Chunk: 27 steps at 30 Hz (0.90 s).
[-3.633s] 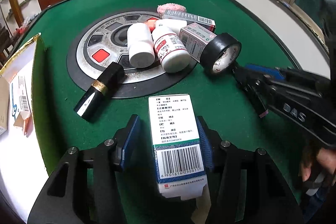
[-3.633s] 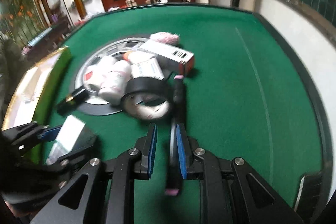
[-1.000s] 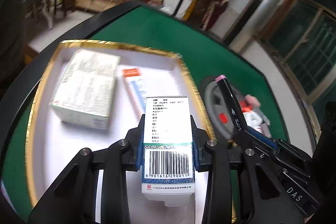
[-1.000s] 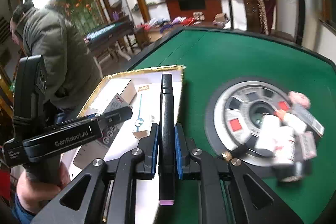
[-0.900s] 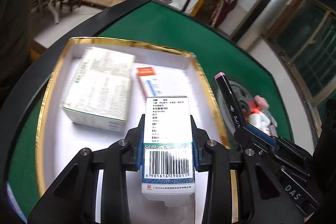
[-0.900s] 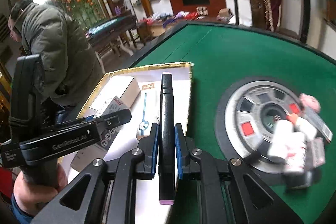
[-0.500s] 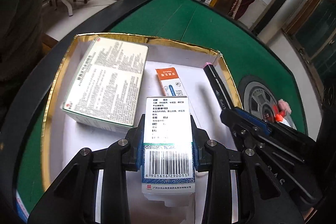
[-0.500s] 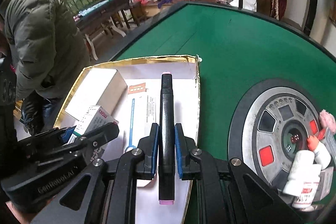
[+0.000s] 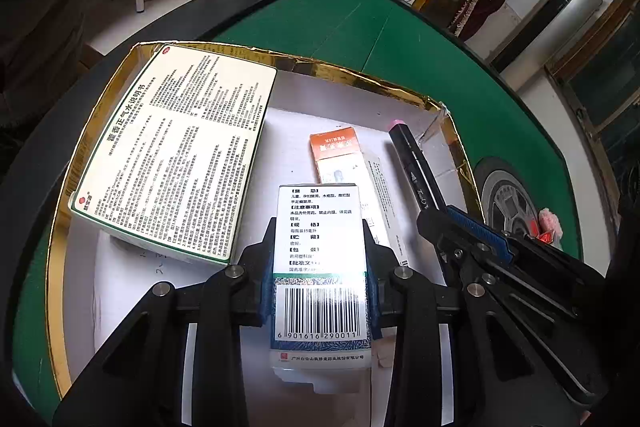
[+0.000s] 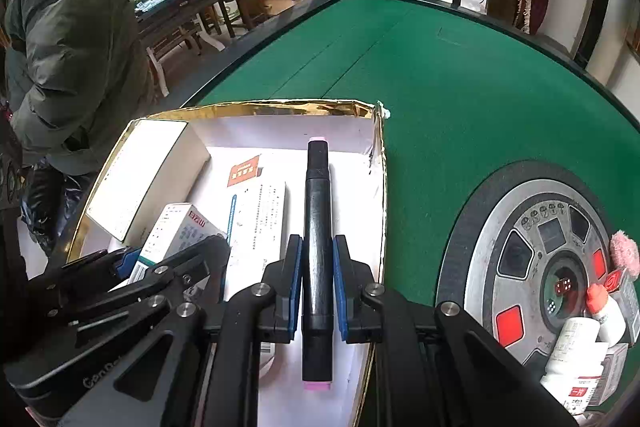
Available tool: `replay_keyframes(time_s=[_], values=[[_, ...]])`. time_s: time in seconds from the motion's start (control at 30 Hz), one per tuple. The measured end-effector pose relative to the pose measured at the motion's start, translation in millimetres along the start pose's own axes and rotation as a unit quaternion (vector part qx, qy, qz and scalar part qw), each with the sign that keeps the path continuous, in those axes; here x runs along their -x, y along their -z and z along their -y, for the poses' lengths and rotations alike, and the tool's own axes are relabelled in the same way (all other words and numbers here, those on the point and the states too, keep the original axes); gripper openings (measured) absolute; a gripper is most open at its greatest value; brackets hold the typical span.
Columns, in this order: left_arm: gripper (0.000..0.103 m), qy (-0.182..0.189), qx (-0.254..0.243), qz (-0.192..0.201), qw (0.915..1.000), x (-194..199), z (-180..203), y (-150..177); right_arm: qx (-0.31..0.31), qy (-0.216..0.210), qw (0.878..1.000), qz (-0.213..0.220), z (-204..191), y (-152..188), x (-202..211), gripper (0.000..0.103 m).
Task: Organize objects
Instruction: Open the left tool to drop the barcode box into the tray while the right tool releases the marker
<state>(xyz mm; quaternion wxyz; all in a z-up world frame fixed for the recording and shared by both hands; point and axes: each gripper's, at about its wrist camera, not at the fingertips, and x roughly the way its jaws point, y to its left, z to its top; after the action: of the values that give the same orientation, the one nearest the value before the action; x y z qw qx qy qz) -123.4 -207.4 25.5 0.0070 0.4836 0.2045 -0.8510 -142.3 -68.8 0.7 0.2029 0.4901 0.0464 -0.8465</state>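
Observation:
My left gripper (image 9: 319, 269) is shut on a small white medicine box with a barcode (image 9: 320, 259), held over the white gold-rimmed tray (image 9: 320, 67). My right gripper (image 10: 317, 269) holds a black marker with pink ends (image 10: 317, 227), though its blue pads now stand slightly off the barrel; it is over the tray's right side (image 10: 380, 187). The marker (image 9: 416, 171) and right gripper (image 9: 460, 231) show in the left wrist view. The left gripper (image 10: 176, 259) with its box (image 10: 176, 231) shows in the right wrist view.
A large flat white box (image 9: 172, 155) and an orange-topped slim box (image 9: 340, 155) lie in the tray. The green table's round centre disc (image 10: 532, 259) holds white bottles (image 10: 576, 371), small boxes and a pink puff (image 10: 624, 251). A person in a green jacket (image 10: 68, 47) stands at left.
Both grippers have moved further over the tray and lower. The right gripper's pads have eased apart around the marker. The left gripper still holds its box.

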Motion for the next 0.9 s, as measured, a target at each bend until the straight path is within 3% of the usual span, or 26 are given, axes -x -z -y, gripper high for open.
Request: replay_keyframes(time_s=[0.53, 0.9], values=[[0.034, 0.022, 0.016, -0.012, 0.9996, 4, -7, -5, 0.015, 0.02, 1.0, -0.007, -11, -4, -7, 0.014], [0.034, 0.041, 0.011, -0.014, 0.999, 15, -2, -2, 0.002, 0.0, 1.0, 0.029, -2, -1, 23, 0.014]])
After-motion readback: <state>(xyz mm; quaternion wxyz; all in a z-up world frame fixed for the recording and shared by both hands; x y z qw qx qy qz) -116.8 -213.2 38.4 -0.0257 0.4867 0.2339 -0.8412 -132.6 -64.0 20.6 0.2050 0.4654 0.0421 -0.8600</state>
